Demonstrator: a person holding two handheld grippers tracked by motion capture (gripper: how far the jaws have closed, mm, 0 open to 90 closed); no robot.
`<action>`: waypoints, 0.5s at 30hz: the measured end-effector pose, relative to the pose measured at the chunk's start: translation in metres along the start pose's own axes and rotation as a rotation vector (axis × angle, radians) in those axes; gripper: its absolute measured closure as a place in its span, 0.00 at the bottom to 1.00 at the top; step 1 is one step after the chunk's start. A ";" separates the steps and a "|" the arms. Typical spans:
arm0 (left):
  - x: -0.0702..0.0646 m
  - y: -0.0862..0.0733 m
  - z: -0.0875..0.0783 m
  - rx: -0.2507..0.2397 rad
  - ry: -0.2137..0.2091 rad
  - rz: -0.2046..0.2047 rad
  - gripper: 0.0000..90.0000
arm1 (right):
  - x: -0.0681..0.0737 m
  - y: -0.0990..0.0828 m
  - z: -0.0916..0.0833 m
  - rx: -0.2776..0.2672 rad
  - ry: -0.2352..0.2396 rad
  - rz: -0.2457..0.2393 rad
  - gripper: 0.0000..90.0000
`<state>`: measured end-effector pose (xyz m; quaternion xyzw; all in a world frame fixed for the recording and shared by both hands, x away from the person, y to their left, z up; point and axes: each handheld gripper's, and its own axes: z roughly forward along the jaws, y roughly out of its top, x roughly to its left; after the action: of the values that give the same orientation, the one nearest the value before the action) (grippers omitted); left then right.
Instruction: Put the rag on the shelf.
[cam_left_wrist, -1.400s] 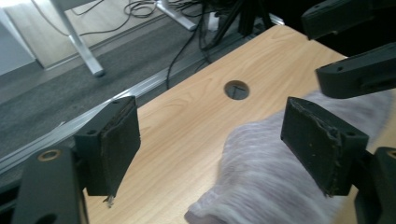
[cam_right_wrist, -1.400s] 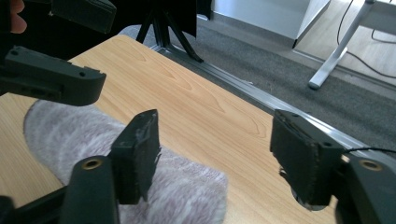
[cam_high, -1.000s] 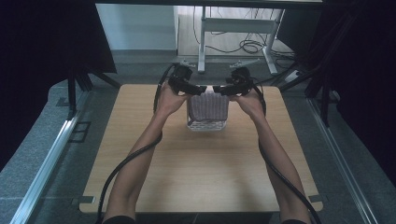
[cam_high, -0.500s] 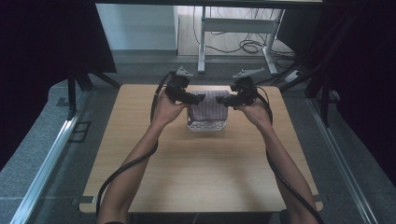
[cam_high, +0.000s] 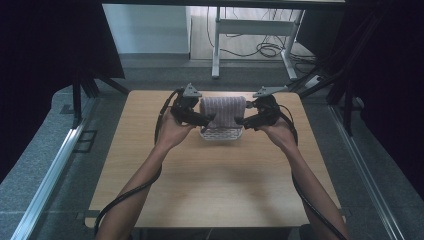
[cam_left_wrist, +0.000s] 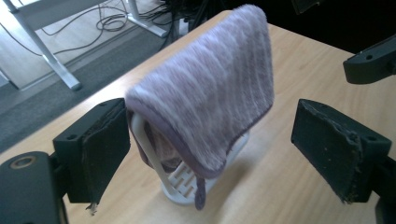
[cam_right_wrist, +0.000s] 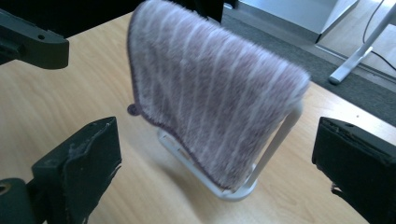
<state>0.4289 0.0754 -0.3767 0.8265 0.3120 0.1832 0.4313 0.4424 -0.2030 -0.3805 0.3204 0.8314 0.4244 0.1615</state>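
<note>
Striped towel (cam_high: 223, 110), mauve-grey with thin pale lines, plush pile, dark bound hem; draped over the top bar of a small white plastic rack (cam_high: 220, 133) with a slotted base. Location: wooden table (cam_high: 210, 190), toward the far edge, about midway between its left and right edges. Handling, by judgement: soft and limp, light, no shape of its own; the nap should give the pads good purchase, and nothing about it looks fragile. The rack appears light as well and may tip or slide if the cloth is dragged sideways rather than lifted clear of the bar. Suggested hold: the folded upper edge at either end where it overhangs the bar, or the hanging hem corners, one per side. Left gripper (cam_left_wrist: 210, 154): jaws spread wide, flanking the towel's end, not touching it. Right gripper (cam_right_wrist: 217, 168): jaws likewise spread wide at the opposite end, holding nothing. In the high view both grippers sit just beside the towel, one at each end.
</note>
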 end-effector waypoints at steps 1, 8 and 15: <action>-0.002 -0.004 -0.001 -0.001 -0.001 0.001 0.13 | 0.000 0.000 0.000 0.000 0.000 0.000 0.01; -0.015 -0.035 -0.002 0.006 -0.021 0.009 0.13 | 0.017 -0.029 0.002 0.027 0.015 -0.015 0.01; -0.026 -0.064 0.001 0.040 -0.036 0.018 0.13 | 0.030 -0.059 0.010 0.056 0.029 -0.040 0.01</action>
<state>0.3876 0.0847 -0.4309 0.8410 0.3004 0.1657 0.4185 0.4021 -0.2027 -0.4341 0.3020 0.8515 0.4021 0.1486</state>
